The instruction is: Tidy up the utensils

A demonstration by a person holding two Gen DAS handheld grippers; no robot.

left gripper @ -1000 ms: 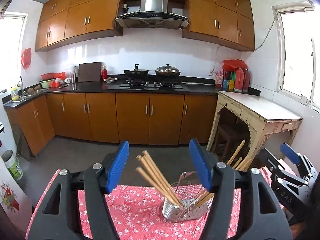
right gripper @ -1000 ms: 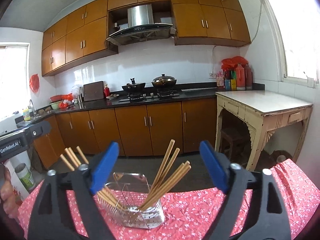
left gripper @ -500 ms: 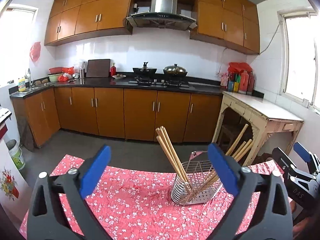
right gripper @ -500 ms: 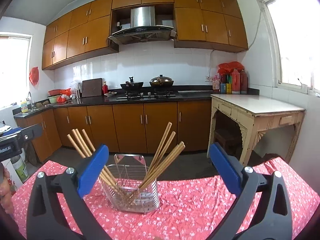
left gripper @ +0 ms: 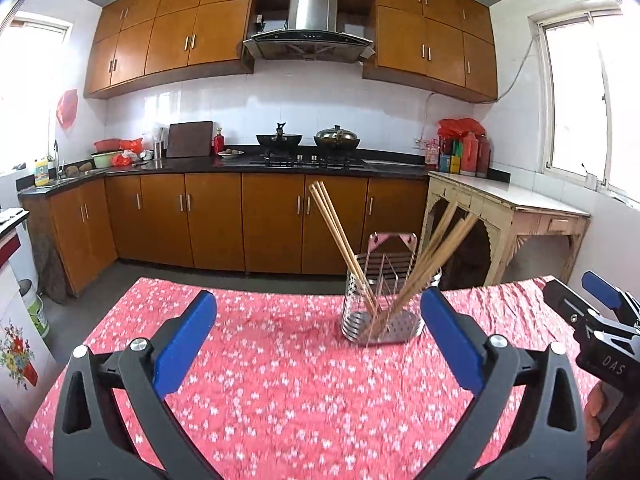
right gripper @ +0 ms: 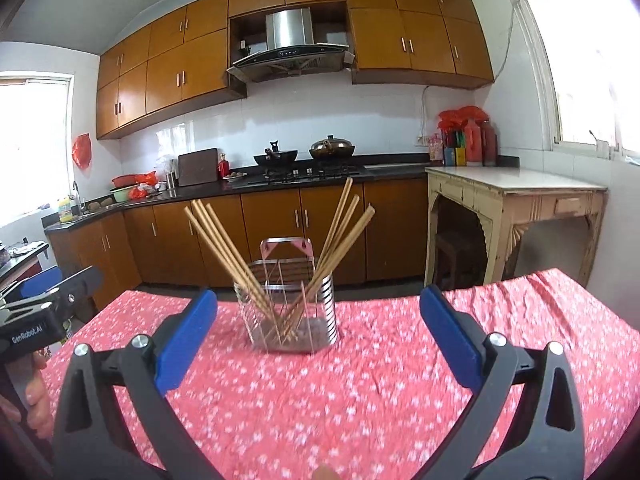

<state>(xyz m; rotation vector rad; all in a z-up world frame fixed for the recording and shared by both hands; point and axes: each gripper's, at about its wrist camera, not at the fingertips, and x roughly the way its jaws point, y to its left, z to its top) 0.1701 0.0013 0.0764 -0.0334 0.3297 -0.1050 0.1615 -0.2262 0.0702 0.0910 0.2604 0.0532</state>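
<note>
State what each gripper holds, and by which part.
Nothing. The left gripper and right gripper have open, empty jaws; the chopsticks stand in the holder.

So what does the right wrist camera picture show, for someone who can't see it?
A metal holder full of wooden chopsticks stands on a table with a red flowery cloth. The right tool is wide open and empty in front of it, with kitchen cupboards behind.

Ahead of your open jaws, a table under red floral cloth (left gripper: 280, 400) carries one slotted steel utensil holder (left gripper: 380, 312).
</note>
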